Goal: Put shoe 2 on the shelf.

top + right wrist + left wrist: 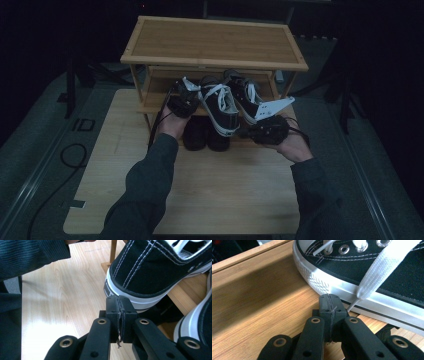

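High view: a person's two forearms reach from the bottom toward a bamboo rack [214, 41] standing at the far end of a table [200, 195]. Two black sneakers with white soles lie on the rack's middle shelf, the left sneaker [220, 105] sticking out over the front edge and the right sneaker [243, 94] just beside it. A darker pair [205, 135] stands on the shelf below. The left gripper [184, 97] is at the left sneaker's side; the right gripper [257, 129] is near its heel.

Left gripper view: the jaws are pressed together with nothing between them (tips touching the sneaker's white sole [332, 285]). A white lace [382, 267] hangs across.

Right gripper view: jaws likewise closed and empty, tips against the sneaker's heel [140, 290]. A dark sleeve [27, 255] shows at the left.
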Demonstrator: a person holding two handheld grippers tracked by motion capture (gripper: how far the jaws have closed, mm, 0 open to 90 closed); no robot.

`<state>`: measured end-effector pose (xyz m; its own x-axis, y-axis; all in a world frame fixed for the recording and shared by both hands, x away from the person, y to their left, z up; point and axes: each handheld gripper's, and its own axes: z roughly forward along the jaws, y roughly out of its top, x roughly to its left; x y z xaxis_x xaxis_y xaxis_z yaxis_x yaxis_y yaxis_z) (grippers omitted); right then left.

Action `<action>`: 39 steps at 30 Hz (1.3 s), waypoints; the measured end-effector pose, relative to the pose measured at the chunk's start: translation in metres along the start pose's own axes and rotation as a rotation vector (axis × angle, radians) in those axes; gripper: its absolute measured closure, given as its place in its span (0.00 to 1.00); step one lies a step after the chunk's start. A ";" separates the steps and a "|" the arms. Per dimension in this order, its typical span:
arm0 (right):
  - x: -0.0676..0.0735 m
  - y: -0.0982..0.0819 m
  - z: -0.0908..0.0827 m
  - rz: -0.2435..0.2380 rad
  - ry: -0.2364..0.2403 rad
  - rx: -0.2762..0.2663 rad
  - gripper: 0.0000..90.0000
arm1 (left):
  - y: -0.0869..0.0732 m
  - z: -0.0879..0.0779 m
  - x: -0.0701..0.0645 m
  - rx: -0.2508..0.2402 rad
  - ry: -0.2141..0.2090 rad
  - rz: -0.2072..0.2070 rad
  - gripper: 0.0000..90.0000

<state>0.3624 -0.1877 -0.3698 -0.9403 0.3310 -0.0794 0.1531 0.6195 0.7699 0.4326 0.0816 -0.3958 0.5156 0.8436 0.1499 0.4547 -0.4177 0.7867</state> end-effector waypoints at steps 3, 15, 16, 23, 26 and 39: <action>0.000 0.000 0.000 0.001 0.006 -0.006 0.97 | 0.000 0.000 0.001 -0.001 -0.006 0.001 1.00; 0.003 0.001 0.005 -0.017 0.023 -0.003 0.99 | -0.002 -0.001 0.001 -0.010 -0.021 0.013 1.00; 0.003 0.001 0.005 -0.017 0.024 -0.004 1.00 | -0.002 -0.001 0.000 -0.011 -0.018 0.016 1.00; 0.003 0.003 0.010 -0.020 0.034 -0.015 1.00 | -0.004 -0.003 -0.004 -0.014 -0.003 0.049 1.00; 0.004 0.004 0.011 -0.025 0.037 -0.014 1.00 | -0.004 -0.003 -0.003 -0.011 -0.014 0.049 1.00; 0.004 0.010 0.017 -0.040 0.044 -0.017 1.00 | -0.006 -0.003 0.000 -0.025 -0.037 0.016 1.00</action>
<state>0.3650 -0.1679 -0.3735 -0.9581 0.2741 -0.0830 0.1100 0.6197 0.7771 0.4282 0.0852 -0.3987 0.5496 0.8235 0.1403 0.4284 -0.4221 0.7990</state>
